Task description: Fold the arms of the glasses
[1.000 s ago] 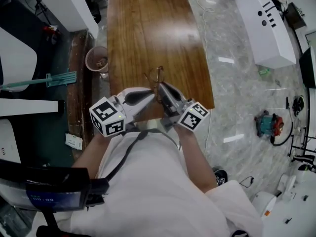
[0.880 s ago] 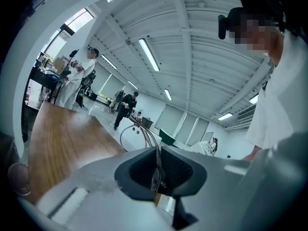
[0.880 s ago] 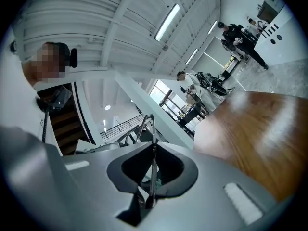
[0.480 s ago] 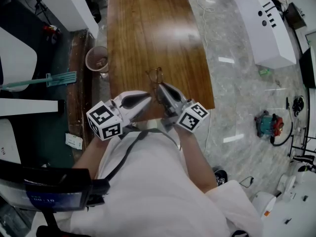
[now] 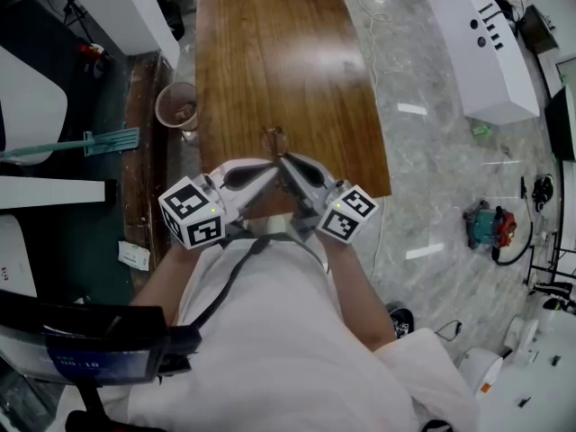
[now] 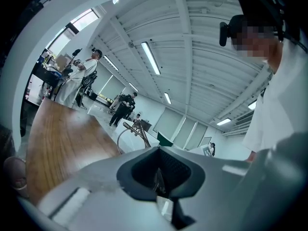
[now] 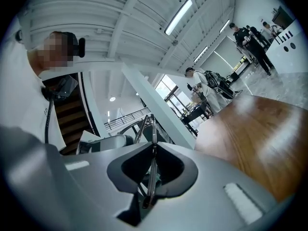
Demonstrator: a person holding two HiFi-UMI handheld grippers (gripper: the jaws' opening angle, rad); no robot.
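Observation:
The thin-framed glasses hang in the air over the near edge of the brown wooden table, held between both grippers. My left gripper comes in from the left and is shut on one thin arm. In the left gripper view that arm runs between the closed jaws, and a round lens rim sticks up past them. My right gripper comes in from the right and is shut on the other arm, which shows as a slim rod pinched in its jaws. The two gripper tips nearly touch.
A pink bucket stands on the floor left of the table, with a green-headed mop beside it. A white cabinet and a red and teal machine are on the marble floor to the right. Several people stand far off.
The left gripper's jaws have closed on the glasses' arm. The right gripper has shifted a little left, and the glasses look narrower and sit slightly further left.

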